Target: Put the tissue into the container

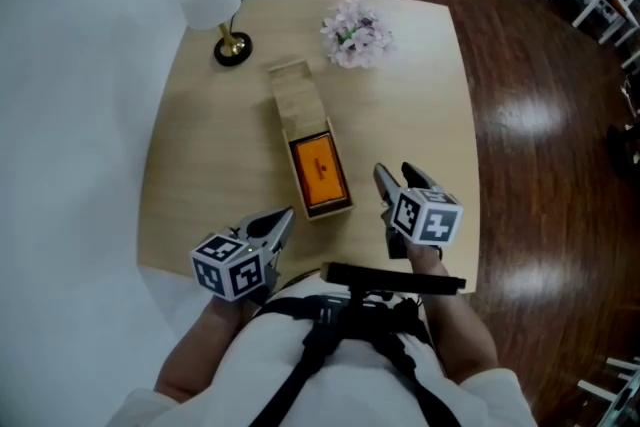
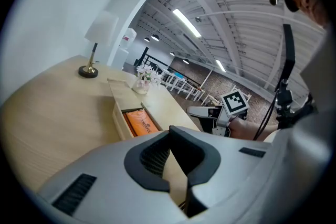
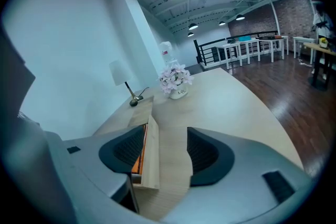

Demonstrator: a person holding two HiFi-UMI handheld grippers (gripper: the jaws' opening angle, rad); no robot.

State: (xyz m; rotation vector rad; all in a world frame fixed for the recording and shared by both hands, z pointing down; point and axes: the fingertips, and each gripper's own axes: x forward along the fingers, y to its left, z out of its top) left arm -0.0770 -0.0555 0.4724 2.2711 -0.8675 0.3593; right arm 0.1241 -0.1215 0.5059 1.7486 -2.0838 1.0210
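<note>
Tissue (image 1: 318, 170) already inside box (image 1: 297, 100), long axis running away from the fingers. Right gripper (image 1: 391, 169), half-open and empty, is placed just right; left gripper (image 1: 286, 214), closed and empty, just left.

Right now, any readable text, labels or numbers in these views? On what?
Nothing reads clearly.
Orange pack in the wooden box: dark print, too blurred to read.
Flower vase: small dark lettering, too small to read.
Marker cubes: black-and-white square patterns only, no words.
</note>
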